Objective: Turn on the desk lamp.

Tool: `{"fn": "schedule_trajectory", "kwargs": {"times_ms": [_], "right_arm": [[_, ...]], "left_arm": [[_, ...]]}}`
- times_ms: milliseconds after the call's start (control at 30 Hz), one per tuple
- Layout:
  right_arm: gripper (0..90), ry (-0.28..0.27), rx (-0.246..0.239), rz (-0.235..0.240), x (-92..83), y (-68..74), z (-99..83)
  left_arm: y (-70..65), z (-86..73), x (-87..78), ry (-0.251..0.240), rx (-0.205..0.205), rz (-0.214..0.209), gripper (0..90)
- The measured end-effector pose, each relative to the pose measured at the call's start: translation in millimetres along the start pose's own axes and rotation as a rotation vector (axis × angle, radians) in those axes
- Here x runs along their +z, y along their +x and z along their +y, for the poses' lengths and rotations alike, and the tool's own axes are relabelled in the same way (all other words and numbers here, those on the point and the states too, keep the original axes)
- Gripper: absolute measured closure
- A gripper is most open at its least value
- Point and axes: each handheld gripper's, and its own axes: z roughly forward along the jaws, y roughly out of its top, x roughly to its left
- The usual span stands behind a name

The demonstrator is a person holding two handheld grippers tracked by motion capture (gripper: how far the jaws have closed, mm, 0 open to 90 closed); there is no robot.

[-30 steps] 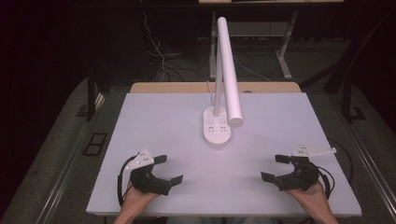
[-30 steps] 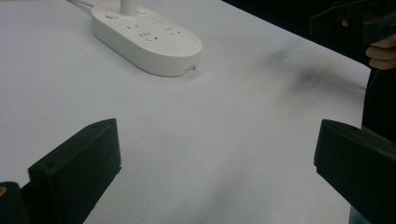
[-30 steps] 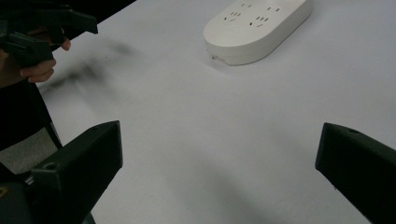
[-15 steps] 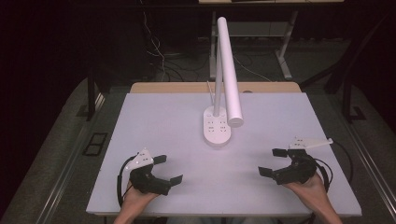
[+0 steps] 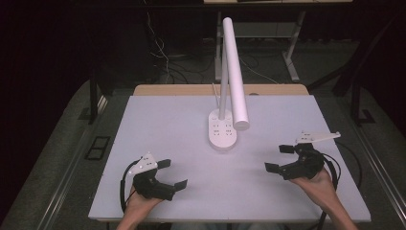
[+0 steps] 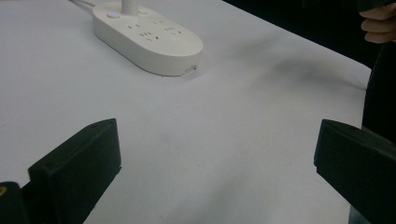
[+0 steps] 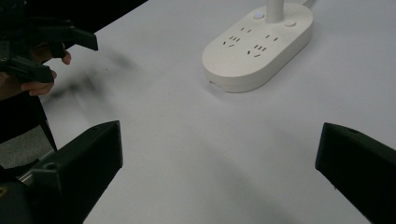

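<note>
The lamp is standing between the two grippers and ahead of both, well apart from each. Its oval base, set with sockets and two buttons, is resting flat on the table, and its white tube head is hanging out over the base toward the person.

The left gripper is sitting low near the table's near edge, held from behind by the person's hand, with its jaws spread wide and nothing between them. In the left gripper view the base is lying ahead and to the left of the gap, so this gripper is probably just waiting, aimed loosely inward.

The right gripper is also gaping, jaws wide apart and empty. In the right gripper view the base is showing ahead, between the jaw tips, with the stem rising from its far end. The far hand and its gripper are appearing at upper left.

Both grippers are angling inward toward the lamp, which suggests a two-sided approach: one likely to steady the base, the other to press a button or move the head. Keeping the jaws wide is leaving room to close around the stem or base edge.
</note>
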Motion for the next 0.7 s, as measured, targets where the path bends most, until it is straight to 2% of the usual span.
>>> {"fn": "schedule_trajectory", "kwargs": {"times_ms": [367,700], "right_arm": [[0.5,0.023,-0.021,-0.008,6.0,-7.2,18.6],[0.5,0.034,-0.019,-0.019,13.4,-14.1,30.5]], "left_arm": [[-0.8,-0.1,-0.2,-0.007,-0.005,-0.001,0.0],[-0.3,-0.3,0.3,-0.001,-0.004,0.001,0.0]]}}
